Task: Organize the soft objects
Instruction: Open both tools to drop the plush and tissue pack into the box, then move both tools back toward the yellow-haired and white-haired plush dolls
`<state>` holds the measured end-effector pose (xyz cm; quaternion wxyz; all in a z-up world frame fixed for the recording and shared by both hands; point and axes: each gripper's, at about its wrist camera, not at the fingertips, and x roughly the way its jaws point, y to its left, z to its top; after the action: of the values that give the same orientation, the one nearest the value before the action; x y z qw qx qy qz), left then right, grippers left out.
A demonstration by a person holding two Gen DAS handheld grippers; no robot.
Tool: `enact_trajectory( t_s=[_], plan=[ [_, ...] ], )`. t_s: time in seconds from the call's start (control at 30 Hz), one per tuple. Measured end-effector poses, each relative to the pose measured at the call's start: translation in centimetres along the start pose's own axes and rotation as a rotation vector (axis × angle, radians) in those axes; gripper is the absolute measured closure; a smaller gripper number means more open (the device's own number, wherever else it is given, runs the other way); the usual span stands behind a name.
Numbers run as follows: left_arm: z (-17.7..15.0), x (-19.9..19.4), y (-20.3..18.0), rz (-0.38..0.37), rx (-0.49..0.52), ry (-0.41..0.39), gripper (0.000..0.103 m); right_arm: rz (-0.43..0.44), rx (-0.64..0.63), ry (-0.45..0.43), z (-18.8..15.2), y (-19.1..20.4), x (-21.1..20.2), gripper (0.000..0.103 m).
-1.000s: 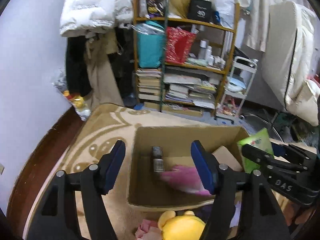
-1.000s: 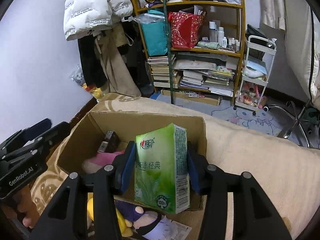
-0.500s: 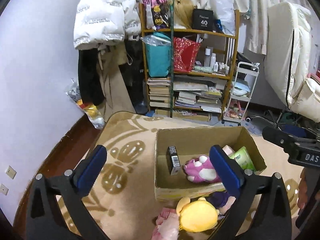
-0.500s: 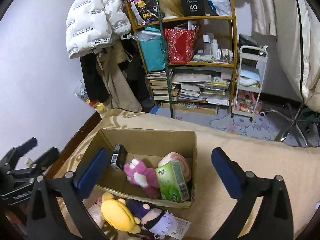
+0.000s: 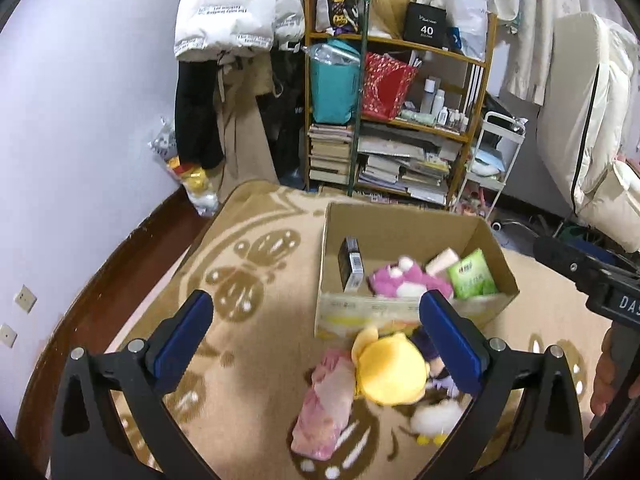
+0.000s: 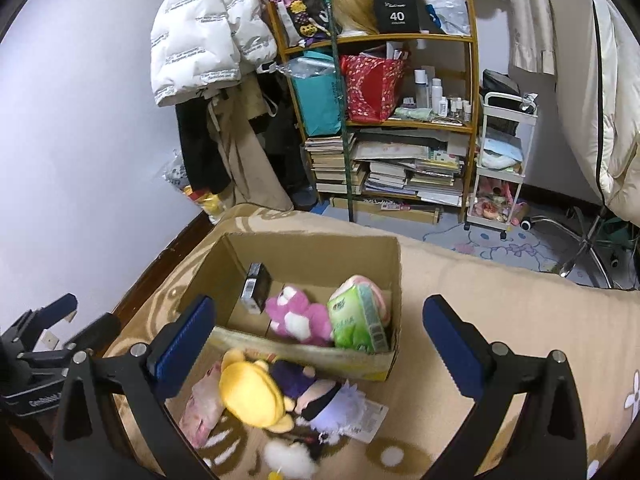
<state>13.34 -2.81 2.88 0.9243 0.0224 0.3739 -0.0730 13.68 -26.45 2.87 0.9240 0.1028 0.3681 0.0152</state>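
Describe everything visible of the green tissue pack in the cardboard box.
The green plastic-wrapped tissue pack is a soft rectangular block with a leafy print, white lettering and a barcode on its side. It stands tilted in the near right corner of the open brown cardboard box, leaning against a pink-and-white round plush behind it, with the magenta plush toy on its left. Neither tool touches it.

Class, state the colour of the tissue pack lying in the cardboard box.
Green tissue pack, clearest in the right wrist view.

Even indoor light, fisheye-bent edges, perhaps slight blur
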Motion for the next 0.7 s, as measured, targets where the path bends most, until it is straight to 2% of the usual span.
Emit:
enact_trajectory(
  t_s=[0.13,0.3,0.7],
  plan=[
    [-1.5,-0.5,0.2,0.010,0.006,0.010,0.001,0.003,-0.011,0.021,-1.4,0.6,-0.6,0.000],
    [-3.1,-0.4,0.4,-0.013,0.026,0.056,0.001,0.004,-0.035,0.054,-3.5,1.5,-0.7,0.000],
    [-7.5,0.6,1.1,0.015,0.036,0.128,0.001,0.008,-0.049,0.172,-7.9,2.6,1.3,0.000]
  ],
)
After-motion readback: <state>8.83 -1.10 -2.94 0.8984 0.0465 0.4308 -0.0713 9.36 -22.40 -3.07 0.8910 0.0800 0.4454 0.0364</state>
